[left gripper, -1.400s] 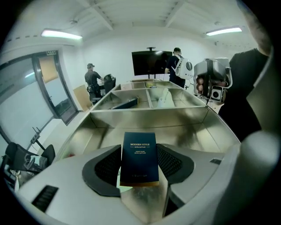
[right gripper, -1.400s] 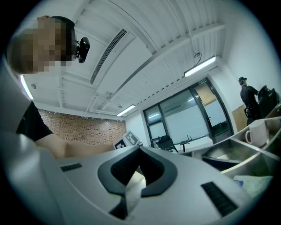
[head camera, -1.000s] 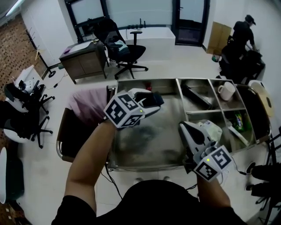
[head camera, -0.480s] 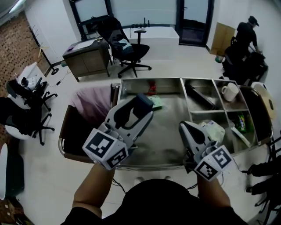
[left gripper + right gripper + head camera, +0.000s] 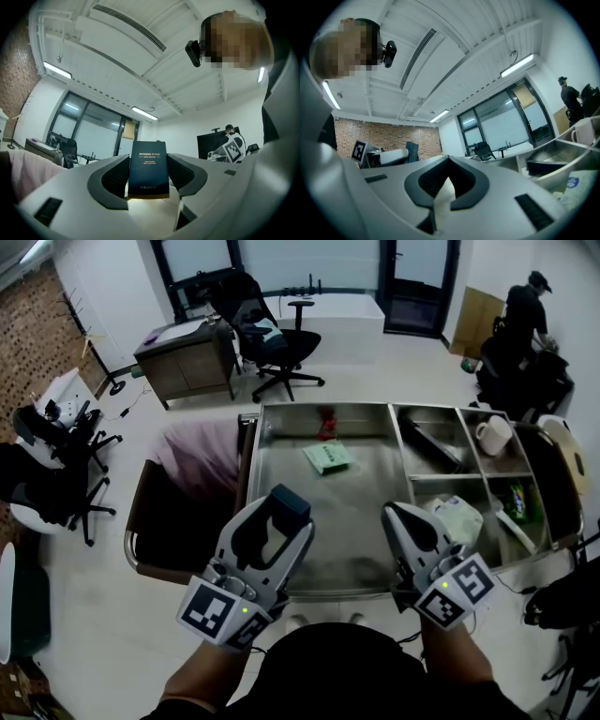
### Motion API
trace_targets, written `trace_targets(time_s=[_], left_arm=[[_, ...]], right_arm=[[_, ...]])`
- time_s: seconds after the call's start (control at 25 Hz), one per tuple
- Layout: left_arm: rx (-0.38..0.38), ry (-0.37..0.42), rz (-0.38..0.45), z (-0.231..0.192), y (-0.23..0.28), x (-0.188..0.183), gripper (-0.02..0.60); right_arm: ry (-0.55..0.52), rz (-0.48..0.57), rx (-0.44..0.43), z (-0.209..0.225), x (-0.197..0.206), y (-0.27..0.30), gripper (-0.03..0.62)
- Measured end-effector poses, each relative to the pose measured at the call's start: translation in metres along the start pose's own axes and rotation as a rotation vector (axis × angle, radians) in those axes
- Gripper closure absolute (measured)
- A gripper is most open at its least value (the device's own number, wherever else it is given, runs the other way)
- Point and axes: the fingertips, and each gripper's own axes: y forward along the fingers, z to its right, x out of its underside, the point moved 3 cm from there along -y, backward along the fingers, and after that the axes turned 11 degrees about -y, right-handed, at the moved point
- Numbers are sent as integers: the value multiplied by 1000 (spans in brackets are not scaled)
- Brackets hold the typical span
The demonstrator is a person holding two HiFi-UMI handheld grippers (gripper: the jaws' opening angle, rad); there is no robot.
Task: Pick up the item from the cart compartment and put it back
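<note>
1. Left gripper [image 5: 286,510]: jaws pinch a dark box [image 5: 149,168], which stands upright between the pads, over the near left edge of the cart [image 5: 251,465].
2. Right gripper [image 5: 395,515]: jaws pressed together, nothing between them, at the cart's near edge.
3. Green packet [image 5: 328,457] lies in the big compartment, far side.

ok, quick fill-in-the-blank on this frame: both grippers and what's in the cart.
The left gripper is shut on a dark ___ printed MODERN STYLE.
The right gripper has its jaws ___, with nothing between them.
A flat ___ packet lies in the largest compartment of the cart.
Missing words: box; shut; green.
</note>
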Motion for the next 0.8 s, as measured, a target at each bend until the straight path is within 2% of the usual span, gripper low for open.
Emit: trace_targets(time_s=[0.24,0.8], left_arm=[[-6,-40,-18,4,-13,14,333],[30,-16,-36,9,-1,17,333]], right_arm=[[1,-11,7,0,5,-2,574],[-6,-6,17,6,1,-3,574]])
